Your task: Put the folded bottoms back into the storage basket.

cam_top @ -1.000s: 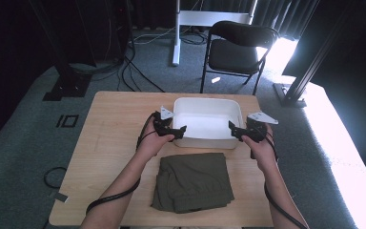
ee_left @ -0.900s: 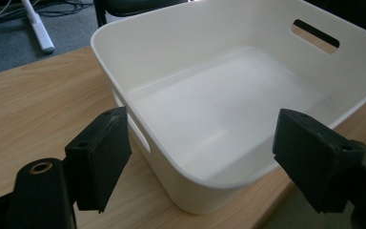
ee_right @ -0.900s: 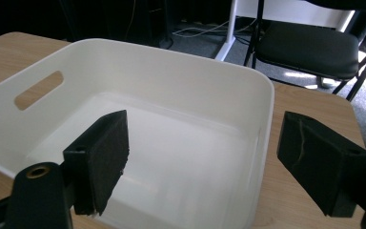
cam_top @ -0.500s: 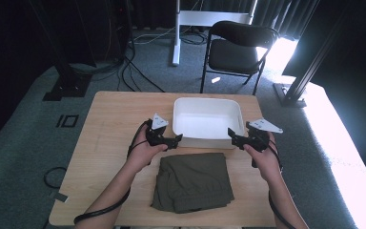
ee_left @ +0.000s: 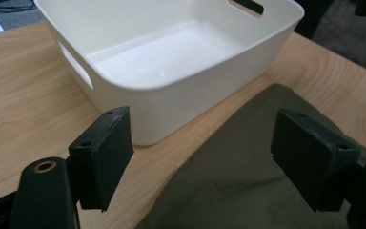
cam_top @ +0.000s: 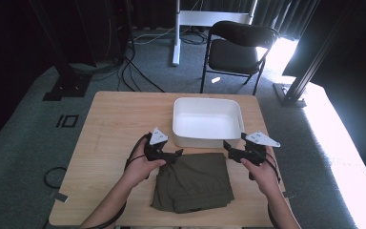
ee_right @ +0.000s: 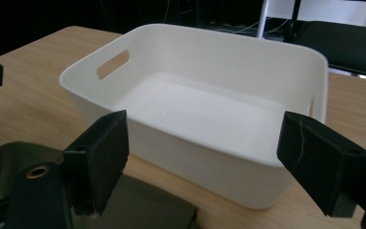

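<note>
Early stage: folded olive-green garment [cam_top: 193,181] lies flat on the tabletop [cam_top: 114,124], at 6 o'clock of the empty white bin [cam_top: 208,120], ungrasped. Left gripper [cam_top: 175,153] and right gripper [cam_top: 228,145] flank its far corners, fingers wide, holding nothing. Grasp and transfer remain.

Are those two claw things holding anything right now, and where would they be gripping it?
Nothing is held. The left gripper and right gripper both stand open, poised over the near corners of the folded green cloth, beside the white bin.
</note>
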The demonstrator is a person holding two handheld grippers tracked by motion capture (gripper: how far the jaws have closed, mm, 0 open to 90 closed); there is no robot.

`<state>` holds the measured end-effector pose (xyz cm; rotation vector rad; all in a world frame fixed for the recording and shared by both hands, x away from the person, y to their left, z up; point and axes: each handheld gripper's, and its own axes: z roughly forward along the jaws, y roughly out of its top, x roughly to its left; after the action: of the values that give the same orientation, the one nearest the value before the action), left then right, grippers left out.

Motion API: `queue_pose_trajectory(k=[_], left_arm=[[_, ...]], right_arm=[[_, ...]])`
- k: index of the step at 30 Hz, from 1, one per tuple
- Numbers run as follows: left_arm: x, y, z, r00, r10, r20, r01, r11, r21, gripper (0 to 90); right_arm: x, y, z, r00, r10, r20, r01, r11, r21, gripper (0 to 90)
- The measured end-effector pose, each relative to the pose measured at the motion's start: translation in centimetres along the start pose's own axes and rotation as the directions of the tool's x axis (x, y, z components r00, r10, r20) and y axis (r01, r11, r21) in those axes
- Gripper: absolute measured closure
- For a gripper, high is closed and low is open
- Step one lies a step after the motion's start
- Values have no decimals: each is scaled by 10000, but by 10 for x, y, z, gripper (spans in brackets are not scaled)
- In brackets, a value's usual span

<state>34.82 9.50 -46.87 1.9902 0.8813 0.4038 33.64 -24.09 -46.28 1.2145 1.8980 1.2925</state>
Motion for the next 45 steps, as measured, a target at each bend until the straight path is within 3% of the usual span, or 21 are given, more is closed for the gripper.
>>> queue_pose_trajectory(k=[14, 24, 37, 45], left_arm=[[-10, -27, -13, 9996, -23, 298, 14, 9995, 303, 208], [-15, -52, -20, 9980, -497, 393, 468, 9963, 719, 185], [-27, -76, -11, 9977, -642, 200, 600, 9843, 1659, 158], [-27, -92, -5, 9973, -730, -7, 713, 9708, 2291, 158]], right_arm=[[22, -31, -4, 9983, -172, -565, 197, 9988, 440, 178], [30, -57, 1, 9980, -25, -627, 88, 9949, 1005, 166], [32, -85, 6, 9980, 286, -557, -180, 9831, 1823, 160], [29, -94, 12, 9962, 525, -692, -349, 9716, 2342, 146]])
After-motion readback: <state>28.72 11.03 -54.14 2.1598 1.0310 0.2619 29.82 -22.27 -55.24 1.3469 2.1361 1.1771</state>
